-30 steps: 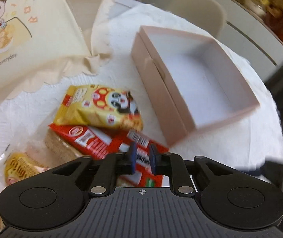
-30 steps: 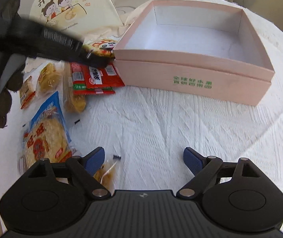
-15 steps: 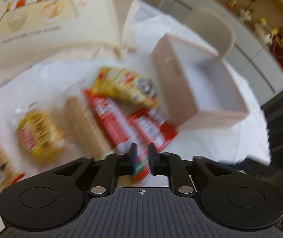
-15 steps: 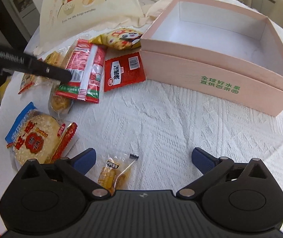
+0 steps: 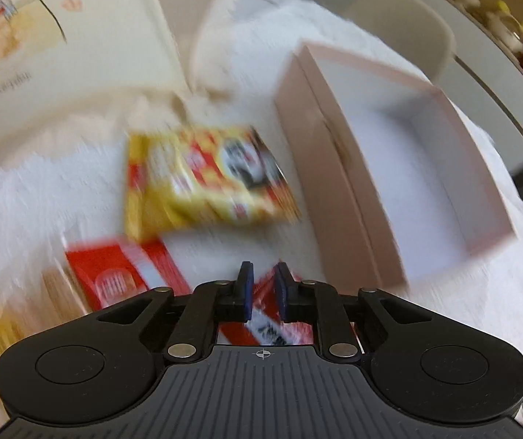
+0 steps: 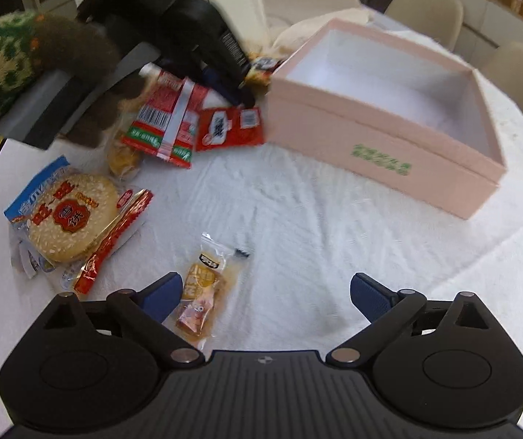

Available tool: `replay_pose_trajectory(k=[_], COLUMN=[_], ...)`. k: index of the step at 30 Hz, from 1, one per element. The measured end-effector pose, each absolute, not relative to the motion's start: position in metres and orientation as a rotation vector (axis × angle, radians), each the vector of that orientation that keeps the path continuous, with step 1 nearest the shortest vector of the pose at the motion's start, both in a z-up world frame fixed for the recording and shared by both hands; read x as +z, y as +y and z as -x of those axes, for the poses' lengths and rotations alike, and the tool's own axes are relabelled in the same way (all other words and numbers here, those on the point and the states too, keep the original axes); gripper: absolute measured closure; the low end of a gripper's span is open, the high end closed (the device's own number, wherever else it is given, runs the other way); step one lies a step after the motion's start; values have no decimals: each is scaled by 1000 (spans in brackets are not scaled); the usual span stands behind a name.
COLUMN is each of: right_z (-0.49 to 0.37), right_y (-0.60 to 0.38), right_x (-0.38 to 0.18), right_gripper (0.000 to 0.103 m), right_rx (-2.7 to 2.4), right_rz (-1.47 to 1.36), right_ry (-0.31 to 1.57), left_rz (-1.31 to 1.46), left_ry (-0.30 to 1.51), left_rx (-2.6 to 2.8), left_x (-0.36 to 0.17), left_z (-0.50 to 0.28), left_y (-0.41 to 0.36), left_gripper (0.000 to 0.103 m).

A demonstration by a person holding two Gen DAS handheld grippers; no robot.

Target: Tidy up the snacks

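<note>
Left hand-held gripper [image 5: 263,287] back toward pink box [image 5: 338,190].

1. A round counter [image 6: 298,219] under a white textured cloth fills the middle.
2. Beige chairs [image 6: 426,11] stand beyond it at 1 o'clock, another [image 5: 404,18] in the left view at 1 o'clock.
3. A pale cabinet front [image 5: 488,73] runs behind, with a shelf of small ornaments [image 5: 499,11] at 2 o'clock.

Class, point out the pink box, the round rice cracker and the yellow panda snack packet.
pink box [image 6: 382,135], right wrist view, front wall.
round rice cracker [image 6: 73,216], right wrist view, centre label.
yellow panda snack packet [image 5: 202,179], left wrist view, middle.
</note>
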State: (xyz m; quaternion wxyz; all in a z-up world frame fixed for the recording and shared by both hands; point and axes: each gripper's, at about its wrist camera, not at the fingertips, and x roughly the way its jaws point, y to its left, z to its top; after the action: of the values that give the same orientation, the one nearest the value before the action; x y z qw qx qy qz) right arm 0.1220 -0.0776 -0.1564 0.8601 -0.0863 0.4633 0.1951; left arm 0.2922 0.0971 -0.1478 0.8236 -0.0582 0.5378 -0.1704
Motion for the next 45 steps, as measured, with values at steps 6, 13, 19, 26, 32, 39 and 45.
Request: replay_pose_trajectory(k=[6,13,19,26,32,39,45], right_z=[-131,-174,-197,-175,-146,-120,-121], right_y=[-71,-32,2,-45,-125,-167,-190], right_x=[-145,-160,-176,-147,-151,-176,-181], right_gripper=[4,10,38,48,48,26,13], right_rx=[516,490,509,381,248,292,381], right_rz=[201,239,271,288,240,193,161], right_ry=[889,888,976,1030,1063,998,970], left_rz=[222,500,494,421,353,280,240], left_ry=[1223,975,967,1076,1024,1074,1095], left_rx=[-452,-248,-280,-474,-342,-201,-97], left_x=[-146,-97,-84,-126,-135,-150,-147], left_z=[-231,-161,-122,-109,-118,-117,-121], left_y=[110,168,164,113,69,23,5], left_gripper=[87,84,84,84,83,67,66])
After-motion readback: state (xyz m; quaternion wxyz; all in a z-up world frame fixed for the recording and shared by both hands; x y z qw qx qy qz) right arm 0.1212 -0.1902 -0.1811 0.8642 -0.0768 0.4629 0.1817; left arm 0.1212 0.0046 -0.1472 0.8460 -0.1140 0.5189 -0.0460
